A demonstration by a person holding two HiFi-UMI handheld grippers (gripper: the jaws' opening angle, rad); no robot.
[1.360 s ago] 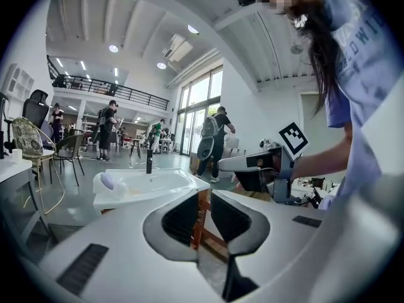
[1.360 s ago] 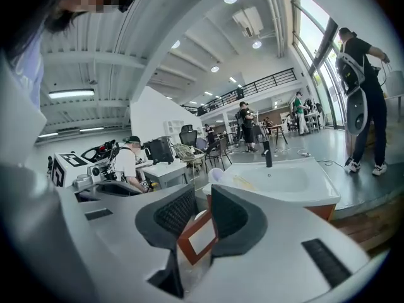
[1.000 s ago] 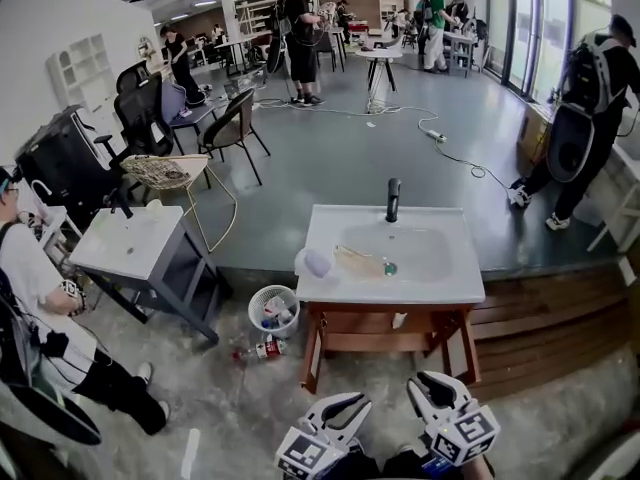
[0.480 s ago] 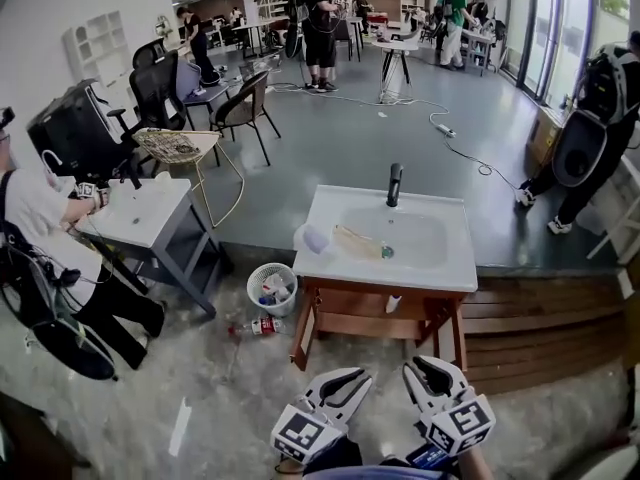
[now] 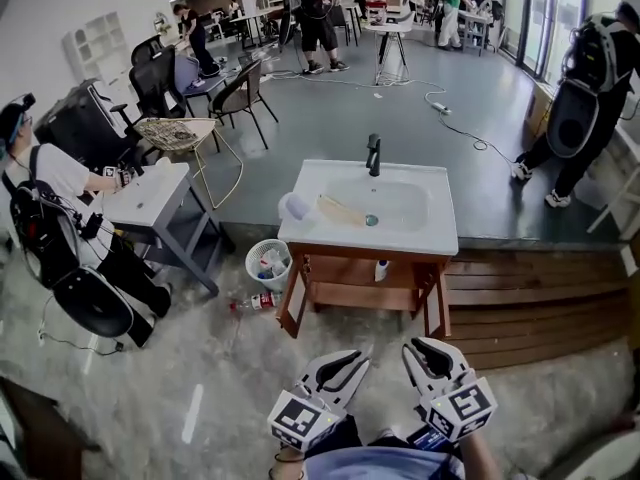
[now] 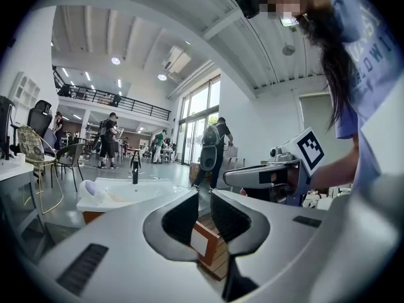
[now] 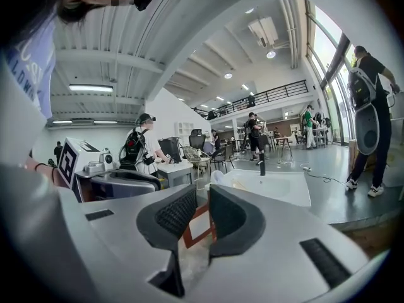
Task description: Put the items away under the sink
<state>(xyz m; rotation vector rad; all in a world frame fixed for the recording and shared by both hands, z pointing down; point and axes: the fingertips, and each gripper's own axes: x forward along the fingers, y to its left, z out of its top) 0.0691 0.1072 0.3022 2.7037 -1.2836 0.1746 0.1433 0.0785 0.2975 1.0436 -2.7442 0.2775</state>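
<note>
Both hands are held low and close to the body at the near edge of the head view, side by side. The left gripper (image 5: 350, 366) and the right gripper (image 5: 421, 353) each point forward and slightly downward toward the sink (image 5: 430, 236), which stands well apart from them across a stretch of bare floor. The marker cubes face up toward the camera.

The left gripper's jaws stand narrowly apart with nothing between them. The right gripper's jaws have just been closing and also leave a narrow gap with nothing in it.

On the sink, a long tan item (image 5: 338, 210) lies flat in the basin, its long axis running from far left to near right, with its near end pointing at the drain. A pale rounded item (image 5: 296, 206) rests on the left rim, just beside it. The faucet (image 5: 373, 155) stands upright at the far edge.

Under the top, within the wooden frame (image 5: 300, 293), a small white bottle (image 5: 381, 270) stands upright. Left of the frame sits a white basket (image 5: 270, 265) holding odds and ends. Near it a plastic bottle (image 5: 255, 303) lies on its side on the floor, its long axis running left to right.
</note>
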